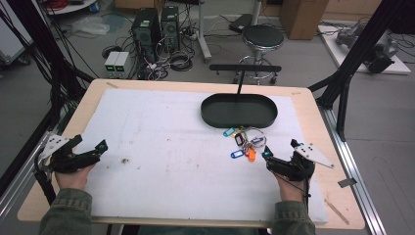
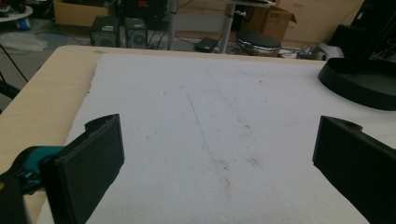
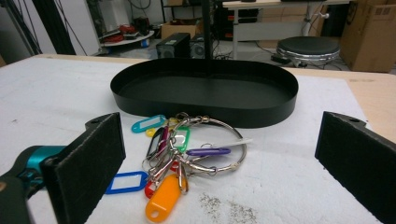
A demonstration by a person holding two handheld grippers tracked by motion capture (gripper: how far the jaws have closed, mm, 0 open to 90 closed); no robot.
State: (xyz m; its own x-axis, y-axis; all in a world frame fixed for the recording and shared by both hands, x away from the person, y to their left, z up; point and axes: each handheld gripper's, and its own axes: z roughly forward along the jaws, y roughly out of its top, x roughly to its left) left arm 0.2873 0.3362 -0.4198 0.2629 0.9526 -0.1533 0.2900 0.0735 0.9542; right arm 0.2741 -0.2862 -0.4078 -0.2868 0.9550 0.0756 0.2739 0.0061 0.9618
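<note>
Bunch of key tags (image 1: 244,143) on a metal ring lying on the white mat (image 1: 161,147), just near of the black oval tray (image 1: 239,110). Right gripper (image 1: 279,159) just right of the bunch, jaws wide apart, gripping nothing. Left gripper (image 1: 90,152) at far-left mat edge, likewise wide open, empty.

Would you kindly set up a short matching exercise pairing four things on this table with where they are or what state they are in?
Things:
1. black tray
2. bunch of key tags
3. left gripper
4. orange tag

Places or states:
A. jaws open over the bare white mat
B. far side of the mat, nothing lying in it
C. nearest the right gripper's camera in the bunch
D. on the mat just in front of the tray

Pairs: 1-B, 2-D, 3-A, 4-C
</note>
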